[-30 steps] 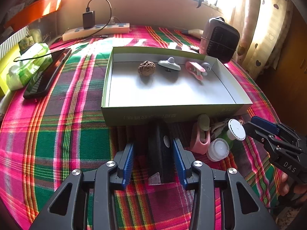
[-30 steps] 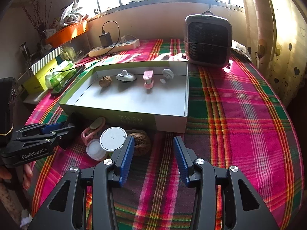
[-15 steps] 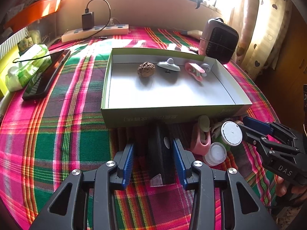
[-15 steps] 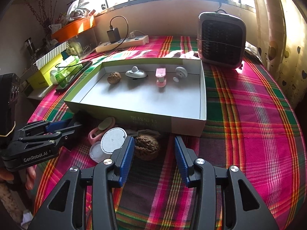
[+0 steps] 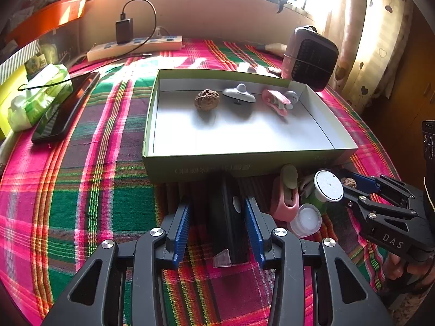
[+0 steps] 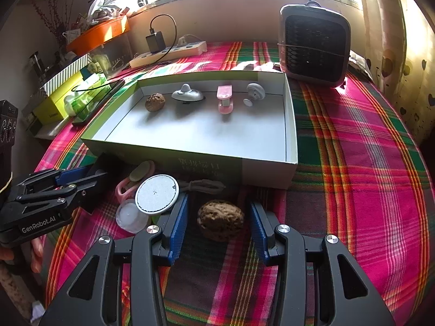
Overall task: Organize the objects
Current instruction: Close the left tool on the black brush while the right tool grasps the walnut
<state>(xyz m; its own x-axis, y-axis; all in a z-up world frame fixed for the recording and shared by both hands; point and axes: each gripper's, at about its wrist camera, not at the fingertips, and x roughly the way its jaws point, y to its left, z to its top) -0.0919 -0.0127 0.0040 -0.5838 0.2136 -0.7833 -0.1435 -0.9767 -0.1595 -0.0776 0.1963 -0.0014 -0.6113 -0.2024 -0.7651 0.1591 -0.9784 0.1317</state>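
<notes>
A shallow green-edged box (image 5: 244,163) holds a walnut (image 5: 206,99), a grey top-shaped piece (image 5: 239,95), a pink clip (image 5: 274,102) and a small white knob (image 6: 255,91). In front of it, on the plaid cloth, a black slab (image 5: 228,217) stands on edge between the fingers of my left gripper (image 5: 217,228). Cloth shows on its left side, and the jaws stand open. A second walnut (image 6: 220,221) lies between the fingers of my right gripper (image 6: 217,217), which is open with a gap on both sides.
Between the two grippers lie a pink clip (image 6: 127,187), a white round-capped bottle (image 6: 157,194), a clear little jar (image 6: 130,216) and a brown cord (image 6: 204,186). A small heater (image 6: 315,46), a power strip (image 5: 136,47) and a phone (image 5: 65,108) sit around the box.
My right gripper has slid left and forward, so the loose walnut now lies between its fingers instead of ahead of the left one. The left gripper has not moved.
</notes>
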